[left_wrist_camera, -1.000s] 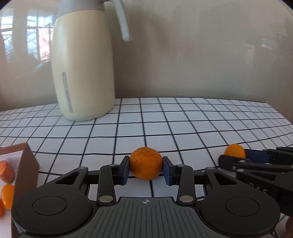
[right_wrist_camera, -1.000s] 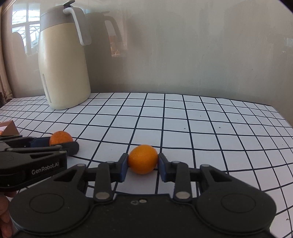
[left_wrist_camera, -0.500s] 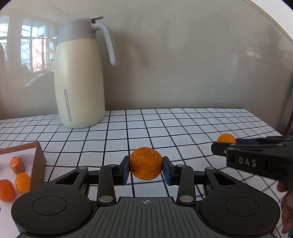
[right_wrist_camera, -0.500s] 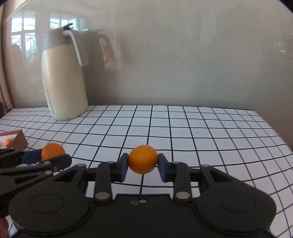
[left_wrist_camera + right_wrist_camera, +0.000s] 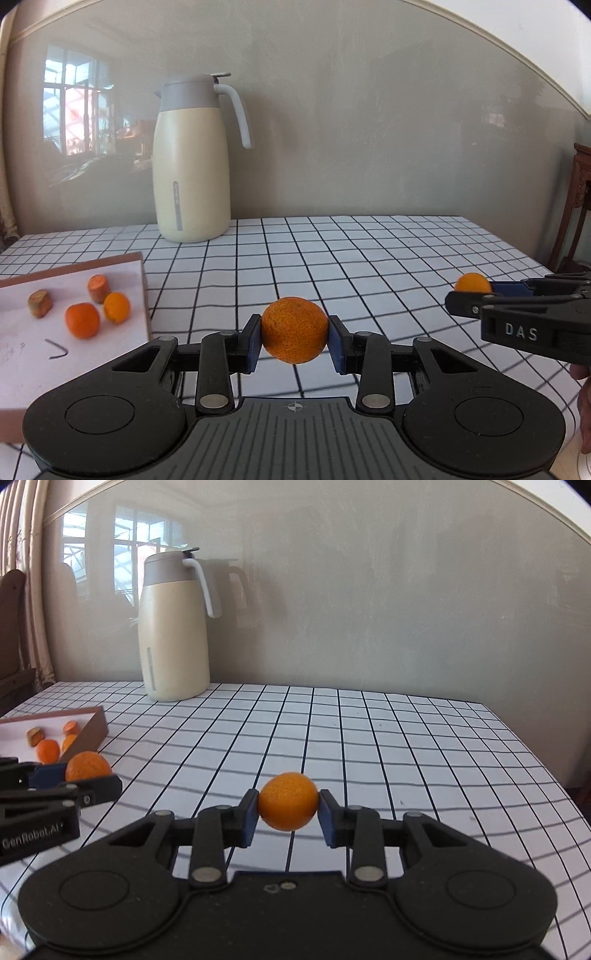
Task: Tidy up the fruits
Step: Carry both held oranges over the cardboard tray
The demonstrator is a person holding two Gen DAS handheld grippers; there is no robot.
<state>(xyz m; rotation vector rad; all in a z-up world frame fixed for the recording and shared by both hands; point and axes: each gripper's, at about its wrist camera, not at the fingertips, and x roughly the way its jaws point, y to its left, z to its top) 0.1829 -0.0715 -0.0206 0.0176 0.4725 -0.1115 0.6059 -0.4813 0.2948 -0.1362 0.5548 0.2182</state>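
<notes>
To the right of the shallow brown-sided box (image 5: 146,295), above the grid-patterned tablecloth (image 5: 369,258), the left gripper (image 5: 294,341) clamps a mottled orange mandarin (image 5: 294,329) between its blue pads, the fruit held clear of the cloth. Farther right of the box, the right gripper (image 5: 288,814) pinches a smoother, smaller orange fruit (image 5: 288,801) in the same way, both pads pressed against its sides; in the left wrist view this gripper shows at the right edge as a black body marked "DAS" with the fruit at its tip.

Inside the box, on its white floor, lie four pieces: two round orange fruits (image 5: 82,319) (image 5: 116,307) just beside each other, and behind them two stubby cut pieces (image 5: 98,288) (image 5: 40,303), one orange and one browner. A dark bent mark sits on the floor nearer the camera than the fruits.

Beyond the box, toward the wall, a cream thermos jug (image 5: 192,166) with a grey lid and a white handle stands upright on the cloth, well apart from the box and both grippers. The glossy grey wall (image 5: 369,129) behind the jug reflects a window. Far right of the box, past the table edge, a dark wooden piece of furniture (image 5: 576,206) is partly visible.
</notes>
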